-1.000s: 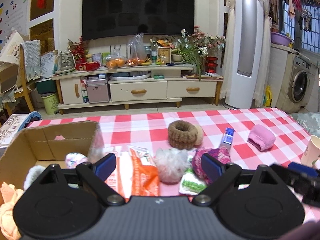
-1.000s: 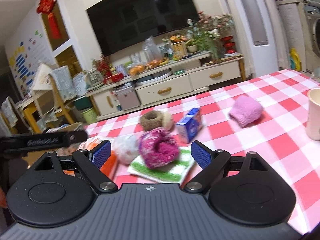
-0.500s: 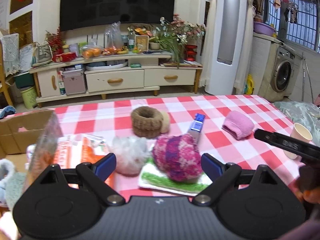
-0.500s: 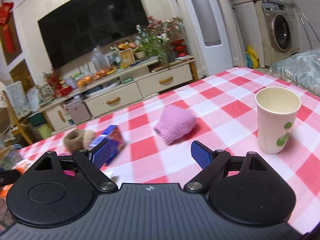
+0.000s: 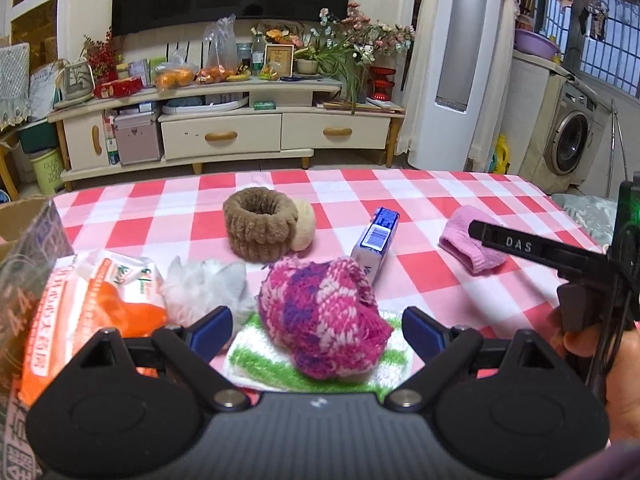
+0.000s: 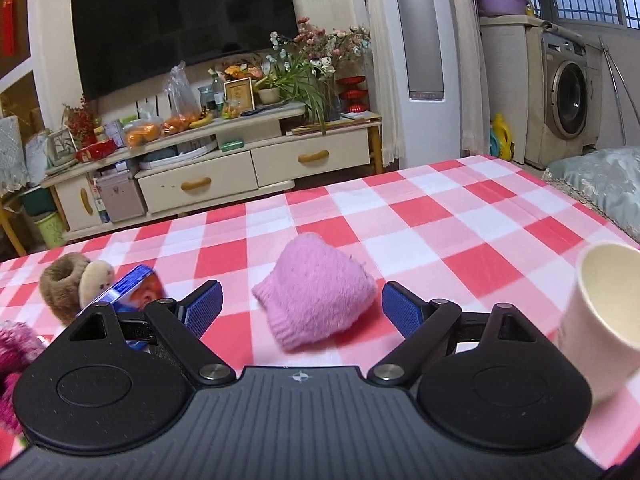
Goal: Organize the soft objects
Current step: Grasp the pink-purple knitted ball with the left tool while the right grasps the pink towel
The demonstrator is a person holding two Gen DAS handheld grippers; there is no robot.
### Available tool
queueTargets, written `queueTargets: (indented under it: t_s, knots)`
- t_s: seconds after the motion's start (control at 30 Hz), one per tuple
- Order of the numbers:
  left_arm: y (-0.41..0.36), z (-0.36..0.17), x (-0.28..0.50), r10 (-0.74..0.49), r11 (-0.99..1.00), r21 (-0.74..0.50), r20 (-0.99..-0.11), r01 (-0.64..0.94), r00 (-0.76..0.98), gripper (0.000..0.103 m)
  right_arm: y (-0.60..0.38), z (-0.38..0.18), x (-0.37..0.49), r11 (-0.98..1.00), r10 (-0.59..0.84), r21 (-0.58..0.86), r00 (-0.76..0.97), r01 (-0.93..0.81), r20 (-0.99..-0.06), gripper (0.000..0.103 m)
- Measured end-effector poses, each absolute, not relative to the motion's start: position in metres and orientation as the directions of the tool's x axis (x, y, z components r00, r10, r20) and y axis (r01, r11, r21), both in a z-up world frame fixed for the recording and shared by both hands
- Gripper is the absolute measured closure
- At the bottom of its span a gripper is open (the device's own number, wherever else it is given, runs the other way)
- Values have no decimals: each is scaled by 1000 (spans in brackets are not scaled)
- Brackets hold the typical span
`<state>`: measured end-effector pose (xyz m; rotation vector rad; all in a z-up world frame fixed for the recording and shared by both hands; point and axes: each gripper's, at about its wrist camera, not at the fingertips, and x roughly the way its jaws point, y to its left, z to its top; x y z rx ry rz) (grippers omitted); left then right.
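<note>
Cardboard that filled the left of the left wrist view a second ago has slid almost out of frame; only a box flap [image 5: 28,264] shows at the edge now. That camera has swung onto the magenta knitted hat [image 5: 322,316], which was off to the right before and now sits between the prongs of the left tongs [image 5: 316,328]. The right wrist view has swept from that same hat across to the pink knitted hat [image 6: 316,300], now centred between the prongs of the right tongs [image 6: 300,306].

Only the left view shows the green-and-white cloth [image 5: 256,354] under the magenta hat, the white fluffy ball [image 5: 204,288], the orange packet [image 5: 100,304], and a hand [image 5: 600,352] gripping the other tool at the right edge. Only the right view shows the paper cup [image 6: 600,316] close beside its right prong. Both see the brown furry ring [image 5: 260,224] and the blue box [image 5: 378,246] on the checked table [image 5: 420,200].

Both tongs tilt down toward the table and stand wide open, holding nothing; blue pads [image 6: 204,308] flank the pink hat without touching it.
</note>
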<state>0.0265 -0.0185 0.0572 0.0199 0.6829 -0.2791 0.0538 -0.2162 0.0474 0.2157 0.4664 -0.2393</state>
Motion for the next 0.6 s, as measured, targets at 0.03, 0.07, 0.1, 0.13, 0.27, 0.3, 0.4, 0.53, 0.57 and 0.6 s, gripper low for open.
queueTargets:
  t_s: [0.03,0.07,0.1,0.13,0.27,0.3,0.4,0.53,0.57,0.6]
  knots:
    - [-19,56,29,-246,964,-76,-628,256,738,11,-214,51,54,950,-181,146,866,277,-466,0]
    - [-19,55,31,-245,964,-81,-632,251,735,11,-215,52,56,951,-179,145,868,273,-464,0]
    - [-20,54,32,-244,965,-86,-636,247,732,11,-217,52,58,952,-174,145,867,269,-467,0]
    - [-21,52,35,-243,966,-91,-641,243,728,11,-218,51,61,954,-166,146,865,263,-473,0]
    - [-21,49,41,-234,969,-103,-654,222,719,11,-213,46,70,960,-158,124,854,250,-495,0]
    - [-21,48,43,-235,970,-109,-657,218,717,12,-211,45,71,962,-164,110,852,249,-498,0]
    - [-20,47,46,-233,971,-117,-660,208,714,12,-210,45,77,967,-171,78,846,241,-505,0]
    - [-19,45,51,-232,972,-132,-668,194,707,12,-208,42,84,969,-198,23,828,246,-525,0]
    - [-19,44,52,-237,971,-141,-671,192,703,14,-208,41,85,968,-206,10,824,249,-528,0]
    - [-18,43,54,-242,970,-150,-674,192,698,16,-207,40,88,968,-211,5,820,253,-531,0]
